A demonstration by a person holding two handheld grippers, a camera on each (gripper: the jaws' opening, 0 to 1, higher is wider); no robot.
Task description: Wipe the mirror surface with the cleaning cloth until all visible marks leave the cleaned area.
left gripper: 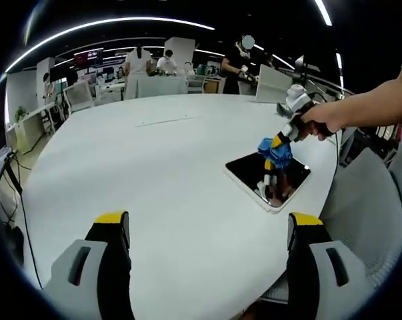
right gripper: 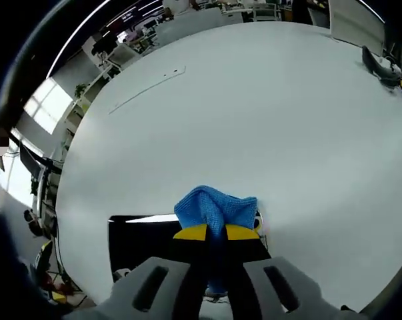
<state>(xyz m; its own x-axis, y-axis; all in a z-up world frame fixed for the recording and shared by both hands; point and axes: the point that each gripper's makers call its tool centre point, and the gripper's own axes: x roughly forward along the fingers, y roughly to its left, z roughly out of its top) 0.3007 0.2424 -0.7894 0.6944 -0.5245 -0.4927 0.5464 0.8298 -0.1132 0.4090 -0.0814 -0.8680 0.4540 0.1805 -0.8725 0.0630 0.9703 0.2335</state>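
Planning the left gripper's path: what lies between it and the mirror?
Bare white table, seen in the left gripper view, between the left gripper and mirror.

An open-plan office: desks [left gripper: 154, 83], monitors [left gripper: 89, 57], ceiling strip lights [left gripper: 107, 25].

Nothing readable here: no label, brand or number on the mirror [left gripper: 268, 177], the cloth [right gripper: 216, 208] or the white table [left gripper: 154, 173]; far screens are blurred.
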